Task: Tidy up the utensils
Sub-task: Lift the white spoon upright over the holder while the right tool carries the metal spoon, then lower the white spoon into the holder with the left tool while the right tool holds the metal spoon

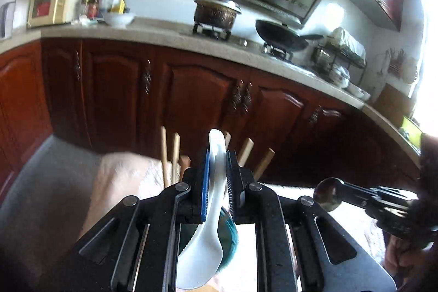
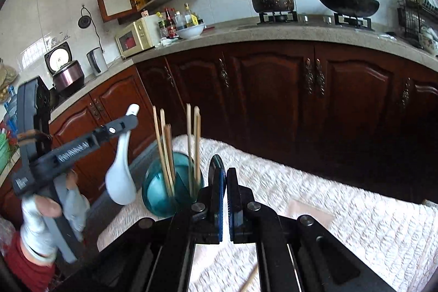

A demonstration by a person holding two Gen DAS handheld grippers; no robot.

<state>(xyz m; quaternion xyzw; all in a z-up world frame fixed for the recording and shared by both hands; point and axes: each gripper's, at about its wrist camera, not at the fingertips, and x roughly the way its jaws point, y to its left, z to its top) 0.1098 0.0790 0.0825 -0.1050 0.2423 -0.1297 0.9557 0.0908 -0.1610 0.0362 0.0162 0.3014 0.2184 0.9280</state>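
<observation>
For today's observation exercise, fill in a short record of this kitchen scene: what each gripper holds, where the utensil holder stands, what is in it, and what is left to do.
left gripper: jaws shut on white spoon, bowl end down
right gripper: jaws shut on a metal spoon
holder: teal glass jar on the quilted cloth
in jar: wooden chopsticks, upright
still out: one chopstick on the cloth
next, likely: white spoon into jar

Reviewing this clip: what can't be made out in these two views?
1. Left wrist view: the teal cup is mostly hidden behind the white spoon and the left gripper; the lower ends of the chopsticks are hidden too.
2. Right wrist view: the metal spoon in the right gripper shows edge-on; the jaws hide its handle.
3. Right wrist view: a loose chopstick is cut off by the bottom edge.
</observation>
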